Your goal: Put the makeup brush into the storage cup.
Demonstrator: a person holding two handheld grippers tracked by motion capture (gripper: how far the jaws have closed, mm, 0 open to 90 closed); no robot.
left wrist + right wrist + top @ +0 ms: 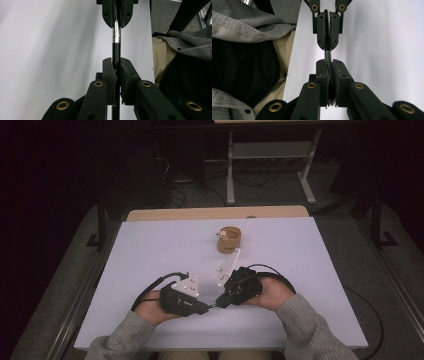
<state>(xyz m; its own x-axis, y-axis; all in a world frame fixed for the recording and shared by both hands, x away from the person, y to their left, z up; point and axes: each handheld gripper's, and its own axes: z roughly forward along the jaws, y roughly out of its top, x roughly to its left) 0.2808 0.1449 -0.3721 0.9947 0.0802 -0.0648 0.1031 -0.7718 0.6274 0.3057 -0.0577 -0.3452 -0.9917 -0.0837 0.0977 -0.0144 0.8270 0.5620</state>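
A thin pen-like rod (116, 40), black at one end and shiny metal at the other, bridges my two grippers just above the white table (150, 250). My left gripper (116, 63) is shut on its black end. My right gripper (329, 62) is shut on the other end, facing the left one tip to tip. In the high view the left gripper (207, 308) and right gripper (221, 303) meet near the table's front middle, with the rod (214, 306) short between them. In the right gripper view only a small stretch of the rod (328, 53) shows before the left gripper (327, 46).
A small round wooden cup (229, 240) with a pale object in it stands behind the grippers, toward the table's far middle. Grey sleeves (310, 325) come in from the front edge. Metal frame legs (230, 165) and cables lie on the floor beyond the table.
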